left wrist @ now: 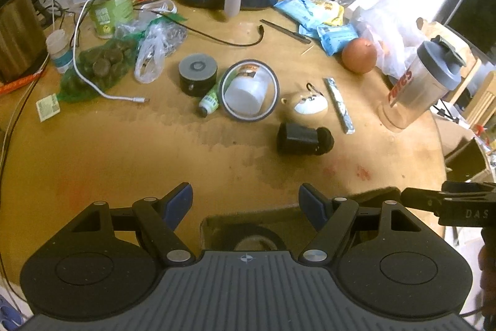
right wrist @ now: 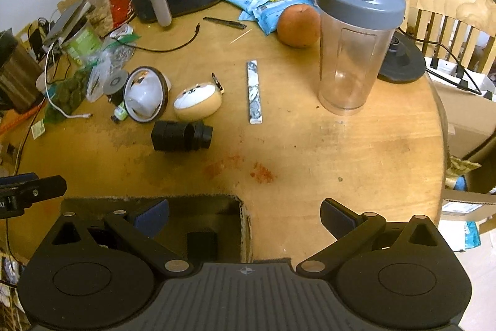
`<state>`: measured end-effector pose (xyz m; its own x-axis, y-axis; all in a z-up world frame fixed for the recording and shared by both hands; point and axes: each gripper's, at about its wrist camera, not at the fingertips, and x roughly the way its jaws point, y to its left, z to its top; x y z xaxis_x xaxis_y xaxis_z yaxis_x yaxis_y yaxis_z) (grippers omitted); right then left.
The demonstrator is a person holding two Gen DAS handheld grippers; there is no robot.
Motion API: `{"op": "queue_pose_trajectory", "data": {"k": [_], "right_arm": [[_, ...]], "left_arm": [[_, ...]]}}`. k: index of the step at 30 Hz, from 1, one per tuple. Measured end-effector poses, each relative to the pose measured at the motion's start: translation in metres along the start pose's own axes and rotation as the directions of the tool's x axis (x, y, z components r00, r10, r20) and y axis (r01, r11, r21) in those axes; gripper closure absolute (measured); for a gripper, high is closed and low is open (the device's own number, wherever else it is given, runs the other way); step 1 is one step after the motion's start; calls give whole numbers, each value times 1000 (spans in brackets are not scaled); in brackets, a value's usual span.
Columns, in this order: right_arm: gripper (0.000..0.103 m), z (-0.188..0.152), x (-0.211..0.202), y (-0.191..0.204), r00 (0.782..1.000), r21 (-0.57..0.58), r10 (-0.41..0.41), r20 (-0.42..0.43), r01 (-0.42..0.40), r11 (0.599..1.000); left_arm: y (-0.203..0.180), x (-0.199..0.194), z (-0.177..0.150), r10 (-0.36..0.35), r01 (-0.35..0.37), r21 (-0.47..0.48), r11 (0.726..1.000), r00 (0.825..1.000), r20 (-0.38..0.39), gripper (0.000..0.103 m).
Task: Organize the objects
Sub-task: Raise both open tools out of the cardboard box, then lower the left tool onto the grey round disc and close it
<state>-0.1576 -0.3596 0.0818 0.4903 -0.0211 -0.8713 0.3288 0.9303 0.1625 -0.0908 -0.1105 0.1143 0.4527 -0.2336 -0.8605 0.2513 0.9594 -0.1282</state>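
Near the tabletop (right wrist: 356, 163) edge we hold both grippers, left gripper (left wrist: 245, 203) and right gripper (right wrist: 245, 216), fingers spread, nothing pinched. Below them sits a cardboard box (right wrist: 245, 225) with a tape roll (left wrist: 251, 238) inside. Closest loose item: black cylinder (right wrist: 181, 135), lying on its side mid-table, beside the tan plush pouch (right wrist: 198, 101). Cylinder looks rigid, light, may roll; we'd grip across its barrel.

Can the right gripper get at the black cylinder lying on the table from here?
Probably yes. The right gripper is open and empty, and the black cylinder lies on its side ahead and to the left, with bare table between them and nothing on top.
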Motion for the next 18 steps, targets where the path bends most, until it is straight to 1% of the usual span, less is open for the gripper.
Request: {"op": "queue_pose_trajectory", "data": {"k": [4,9,15,18], "right_arm": [[0,7,5,-1,1000,9,-10,-1,10,1000],[0,19,11,-1,1000,33,-2,-10,2,999],[0,35,21,0,999,38,-1,-40,3,999],[0,44,24,1,999,36,-3,-36,5,999]], "left_arm": [[3,5,13,-2,2,-1,1000,1000,19,28],[9,9,38,0,0,-4,1000,998,66,28],[17,13,71,21,-19,-21,1000,992,127,28],[21,16,80,33,-30,-26,999,989,144,28]]}}
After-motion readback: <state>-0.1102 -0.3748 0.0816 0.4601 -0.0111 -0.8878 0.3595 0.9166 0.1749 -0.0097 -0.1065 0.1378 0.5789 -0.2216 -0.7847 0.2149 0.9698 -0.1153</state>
